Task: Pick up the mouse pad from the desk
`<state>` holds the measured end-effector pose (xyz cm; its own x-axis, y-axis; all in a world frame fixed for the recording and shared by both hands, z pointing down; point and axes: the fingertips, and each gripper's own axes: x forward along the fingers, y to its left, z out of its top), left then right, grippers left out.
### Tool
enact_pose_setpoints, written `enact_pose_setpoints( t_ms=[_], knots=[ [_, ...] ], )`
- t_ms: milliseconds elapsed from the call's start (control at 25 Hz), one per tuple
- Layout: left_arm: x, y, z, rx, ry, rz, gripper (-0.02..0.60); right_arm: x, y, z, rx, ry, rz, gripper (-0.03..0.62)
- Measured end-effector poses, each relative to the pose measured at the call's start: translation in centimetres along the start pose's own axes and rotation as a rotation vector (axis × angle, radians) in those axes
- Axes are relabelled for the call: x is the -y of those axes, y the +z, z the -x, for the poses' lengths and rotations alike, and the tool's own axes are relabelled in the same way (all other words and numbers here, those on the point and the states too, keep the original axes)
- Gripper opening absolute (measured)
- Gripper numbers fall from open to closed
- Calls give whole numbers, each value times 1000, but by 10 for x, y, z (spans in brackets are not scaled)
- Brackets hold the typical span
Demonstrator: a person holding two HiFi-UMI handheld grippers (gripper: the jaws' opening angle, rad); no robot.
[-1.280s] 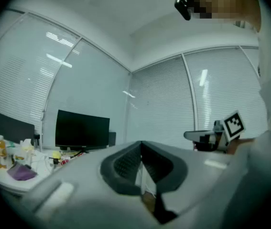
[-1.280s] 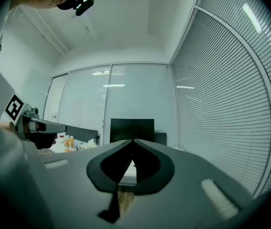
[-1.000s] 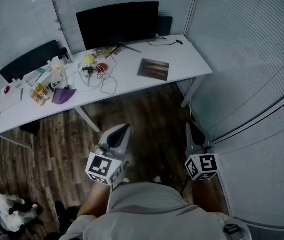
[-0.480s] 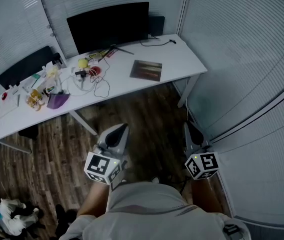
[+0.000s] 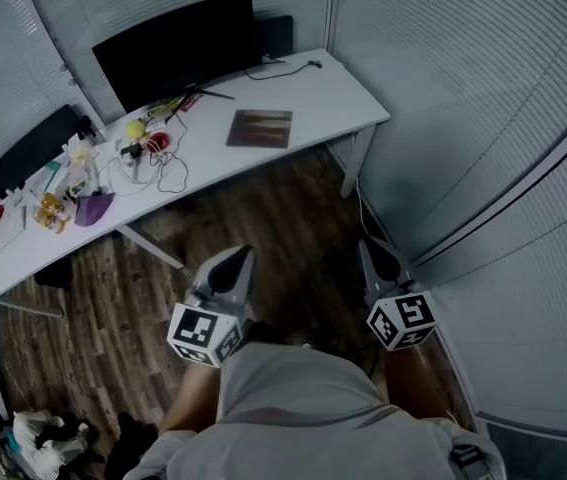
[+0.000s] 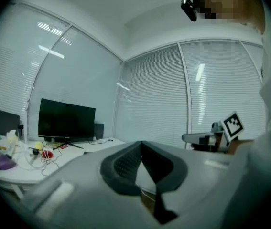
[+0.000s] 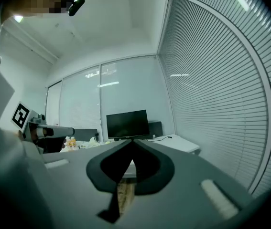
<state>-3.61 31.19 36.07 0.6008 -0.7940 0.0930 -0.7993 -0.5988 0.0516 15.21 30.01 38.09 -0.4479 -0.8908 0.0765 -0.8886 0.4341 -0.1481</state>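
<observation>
The mouse pad (image 5: pixel 260 128), a dark rectangle with a reddish-brown pattern, lies flat on the white desk (image 5: pixel 338 96) right of the monitor. Both grippers are held low near my body, far from the desk, over the wooden floor. My left gripper (image 5: pixel 235 257) points toward the desk with its jaws shut and nothing in them; in its own view the tips (image 6: pixel 141 143) meet. My right gripper (image 5: pixel 371 249) is likewise shut and empty, its tips (image 7: pixel 132 140) together. The pad is not visible in either gripper view.
A black monitor (image 5: pixel 175 50) stands at the desk's back. Cables, a red object (image 5: pixel 157 141), a yellow ball, a purple cloth (image 5: pixel 93 209) and bottles clutter the desk's left half. A black chair (image 5: pixel 31 149) sits behind. Blind-covered glass walls (image 5: pixel 483 118) close in on the right.
The desk and mouse pad have shifted left and upward in the head view as I moved. Both grippers stay shut and have kept almost the same places in the picture.
</observation>
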Motion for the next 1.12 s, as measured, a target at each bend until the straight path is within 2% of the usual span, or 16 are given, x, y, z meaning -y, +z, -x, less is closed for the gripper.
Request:
enact_pose_setpoints(
  t_ms=[160,320,440,600,800,1120],
  knots=[
    [23,-5,-35,-28,-62,0,3,38,-3,19,-4,-60,-26,6],
    [28,1,-72,-28,-86,-11,3,77,-4,30,-8,-124,-40,6],
    [22,-3,-101,-41,-98,-5,2,102,-13,21,-31,-150,-62,6],
    [1,-11,-137,-63,-95,10,3,123,-21,-14,-74,-140,-79,6],
    [-46,-7,-178,-67,-63,15,3,142,-18,-83,-109,-103,-75,6],
    [-177,5,-235,-69,50,52,3,140,-6,-241,-170,14,-48,6]
  ],
)
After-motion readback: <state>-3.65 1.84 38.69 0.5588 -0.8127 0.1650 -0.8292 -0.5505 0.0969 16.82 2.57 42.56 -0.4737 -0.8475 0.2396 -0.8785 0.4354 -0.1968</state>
